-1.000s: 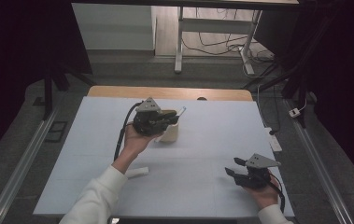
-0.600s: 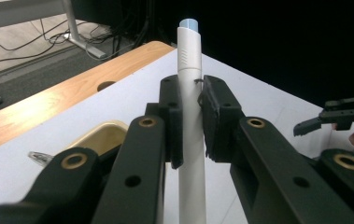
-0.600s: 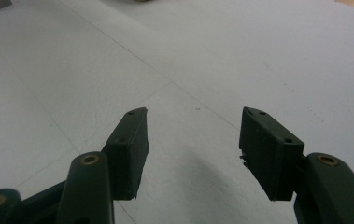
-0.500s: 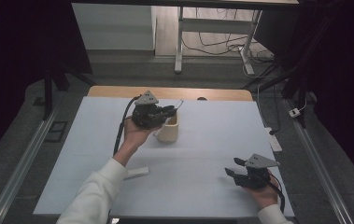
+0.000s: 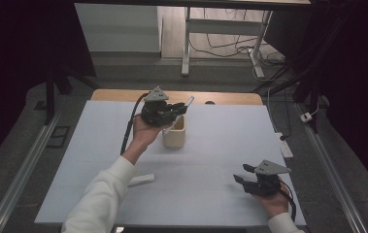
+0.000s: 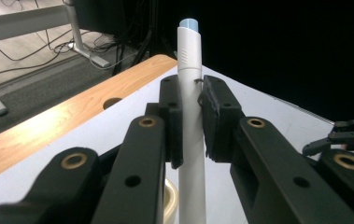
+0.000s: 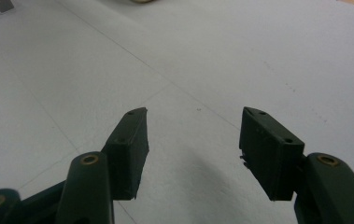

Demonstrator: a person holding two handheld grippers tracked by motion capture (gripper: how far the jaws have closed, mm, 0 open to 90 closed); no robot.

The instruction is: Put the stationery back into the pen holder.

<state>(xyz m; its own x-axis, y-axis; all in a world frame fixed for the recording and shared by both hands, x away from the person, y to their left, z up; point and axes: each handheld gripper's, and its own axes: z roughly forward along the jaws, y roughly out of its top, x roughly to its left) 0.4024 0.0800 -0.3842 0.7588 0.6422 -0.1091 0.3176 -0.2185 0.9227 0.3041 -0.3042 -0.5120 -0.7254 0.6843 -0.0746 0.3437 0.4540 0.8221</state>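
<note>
A white marker pen (image 6: 191,121) with a pale blue end stands clamped between the pads of my left gripper (image 6: 191,123). In the high view that left gripper (image 5: 174,112) hovers over a cream cup (image 5: 174,136) near the table's far middle, and the marker (image 5: 184,108) slants up to the right above the cup's mouth. The cup's rim (image 6: 169,200) peeks out below the jaws. My right gripper (image 5: 242,174) rests low near the front right corner, open with nothing between its pads (image 7: 128,149).
A small white cap or eraser-like piece (image 5: 141,180) lies on the pale blue mat (image 5: 220,145) in front of the cup. The wooden table edge (image 5: 230,98) runs along the back. Cables and desk legs lie on the floor beyond.
My left hand has carried the marker up and to the right, from beside the cup to over its mouth. The right hand has stayed put.
</note>
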